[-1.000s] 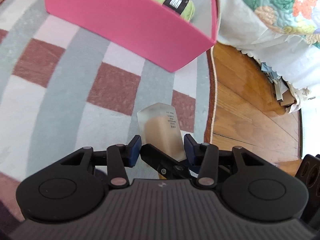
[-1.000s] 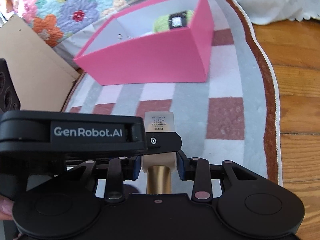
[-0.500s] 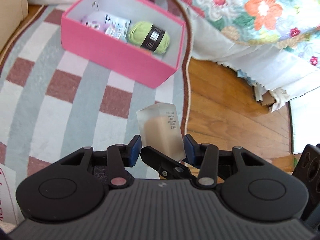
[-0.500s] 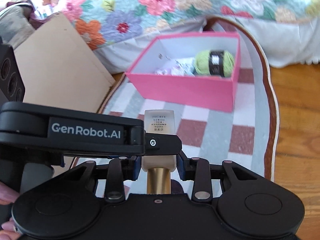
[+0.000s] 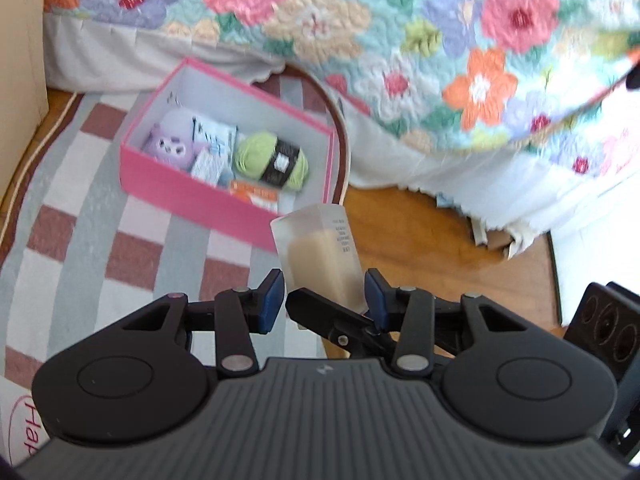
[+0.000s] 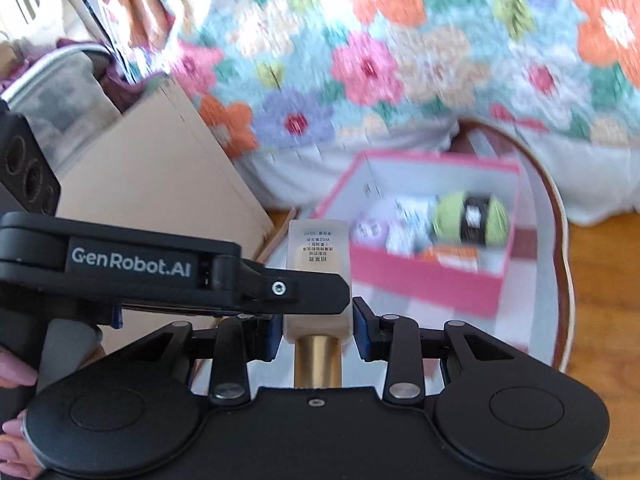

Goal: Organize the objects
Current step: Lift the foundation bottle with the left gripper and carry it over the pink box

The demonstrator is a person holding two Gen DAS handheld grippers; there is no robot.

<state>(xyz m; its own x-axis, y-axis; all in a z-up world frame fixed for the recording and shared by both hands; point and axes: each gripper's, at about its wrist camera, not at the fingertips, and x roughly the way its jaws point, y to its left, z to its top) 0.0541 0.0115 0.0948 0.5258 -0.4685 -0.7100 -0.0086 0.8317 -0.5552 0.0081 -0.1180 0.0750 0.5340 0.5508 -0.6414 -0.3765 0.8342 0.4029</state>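
My left wrist camera looks steeply down along its hand-held gripper [image 5: 324, 296] from high above the rug [image 5: 80, 216], facing the bed's floral quilt [image 5: 400, 40]. My right wrist camera faces likewise from the right. Both share the pink box [image 5: 188, 184] near the rug's far edge.

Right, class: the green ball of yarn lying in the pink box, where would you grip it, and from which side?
Grip the green yarn across its middle, at the black label band, coming down from above. It lies on its side; the walls of the pink box block a level approach and packets crowd one end, so likely only its top is free.
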